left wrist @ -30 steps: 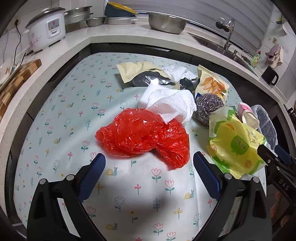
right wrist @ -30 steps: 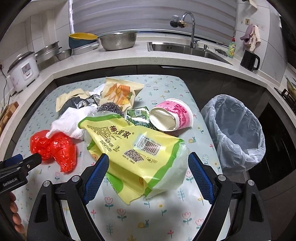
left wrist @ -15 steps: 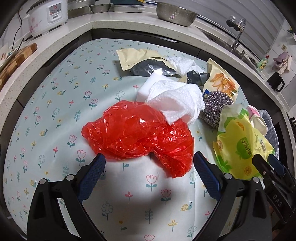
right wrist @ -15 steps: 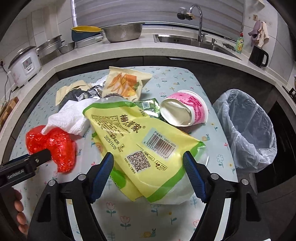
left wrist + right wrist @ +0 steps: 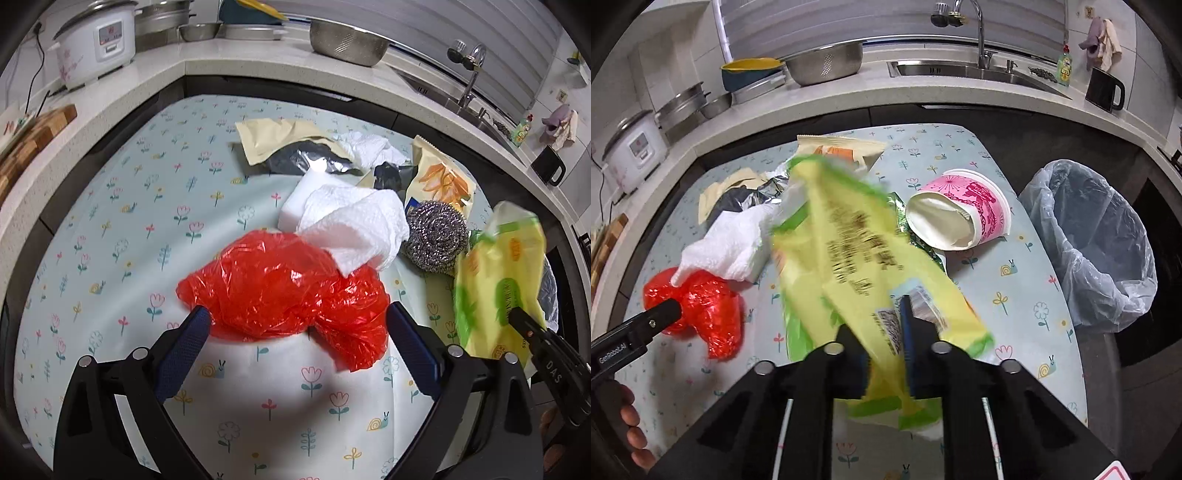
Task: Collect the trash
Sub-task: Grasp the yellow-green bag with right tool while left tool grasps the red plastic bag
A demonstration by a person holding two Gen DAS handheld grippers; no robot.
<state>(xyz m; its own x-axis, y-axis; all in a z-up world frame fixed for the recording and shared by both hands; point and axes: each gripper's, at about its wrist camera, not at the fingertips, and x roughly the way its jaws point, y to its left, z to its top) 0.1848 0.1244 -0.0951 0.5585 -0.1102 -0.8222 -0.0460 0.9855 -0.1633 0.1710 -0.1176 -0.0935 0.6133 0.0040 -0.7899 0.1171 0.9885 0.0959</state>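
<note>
My right gripper point(image 5: 886, 332) is shut on a yellow-green snack bag point(image 5: 849, 251) and lifts it off the table; the bag is blurred and also shows in the left wrist view point(image 5: 498, 280). My left gripper point(image 5: 295, 325) is open, its fingertips point(image 5: 197, 319) on either side of a crumpled red plastic bag point(image 5: 284, 291), which also shows in the right wrist view point(image 5: 701, 306). A white paper towel point(image 5: 354, 225) lies on the red bag's far edge. A bin lined with a clear bag point(image 5: 1089, 240) stands right of the table.
On the flowered tablecloth point(image 5: 129, 221) lie a steel scourer point(image 5: 436, 236), an orange snack packet point(image 5: 439, 181), a beige and silver wrapper point(image 5: 288, 147) and a pink paper cup point(image 5: 960, 218) on its side. A rice cooker point(image 5: 96, 40), bowls and a sink stand on the counter behind.
My right gripper closed on the yellow-green bag and raised it. My left gripper moved forward until its open fingers flank the red bag.
</note>
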